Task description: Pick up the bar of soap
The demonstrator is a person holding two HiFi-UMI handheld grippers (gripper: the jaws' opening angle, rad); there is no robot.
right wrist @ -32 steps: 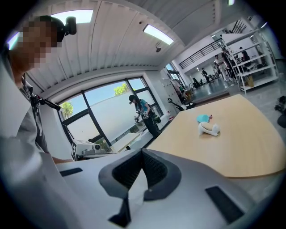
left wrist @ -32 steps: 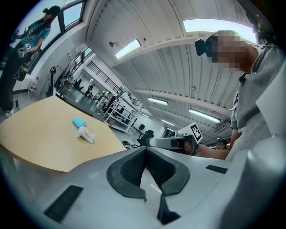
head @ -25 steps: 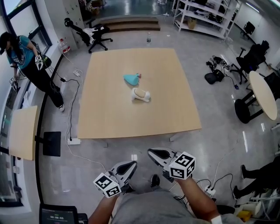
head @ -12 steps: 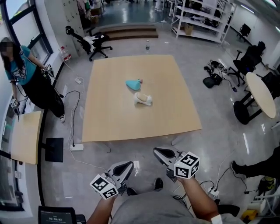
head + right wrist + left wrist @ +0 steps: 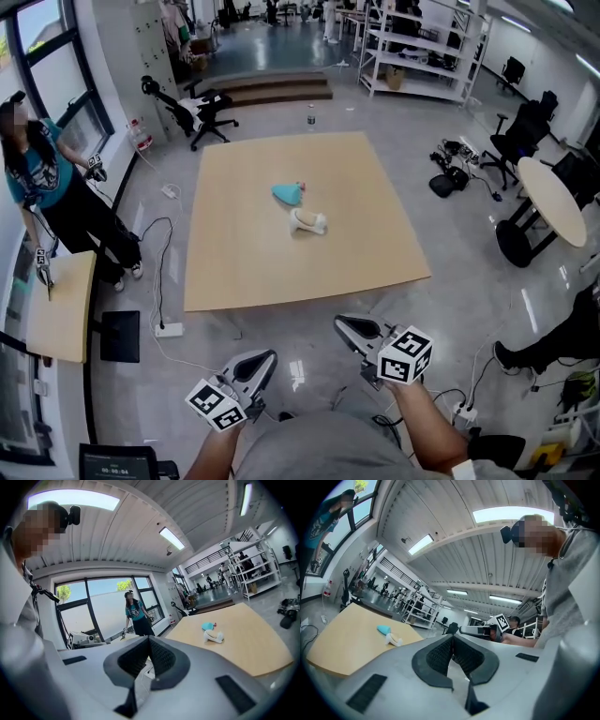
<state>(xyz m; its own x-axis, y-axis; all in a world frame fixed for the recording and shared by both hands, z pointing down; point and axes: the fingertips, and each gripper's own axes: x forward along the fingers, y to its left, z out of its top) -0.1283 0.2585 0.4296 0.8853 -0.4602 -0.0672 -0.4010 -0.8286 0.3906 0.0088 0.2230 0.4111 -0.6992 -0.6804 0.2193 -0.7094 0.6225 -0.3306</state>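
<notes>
On the light wooden table (image 5: 244,272) lie a teal soap-like piece (image 5: 288,193) and, just in front of it, a white and beige object (image 5: 307,222). Both also show small and far off in the left gripper view, the teal piece (image 5: 383,629) and the white object (image 5: 394,640), and in the right gripper view, the teal piece (image 5: 207,626) and the white object (image 5: 214,636). My left gripper (image 5: 269,356) and right gripper (image 5: 341,323) hang over the floor short of the table's near edge. Each is shut and empty, as the left gripper (image 5: 452,637) and the right gripper (image 5: 149,639) show in their own views.
A person (image 5: 42,183) stands at the left by a small side table (image 5: 58,314). Cables and a power strip (image 5: 159,329) lie on the floor left of the table. Office chairs (image 5: 202,103), a bottle (image 5: 310,115), a round table (image 5: 553,199) and shelving (image 5: 422,47) ring the room.
The head view has tilted up, so more of the far room shows. Both grippers have shifted a little in the picture and stay shut. The person at the left has stepped along the window.
</notes>
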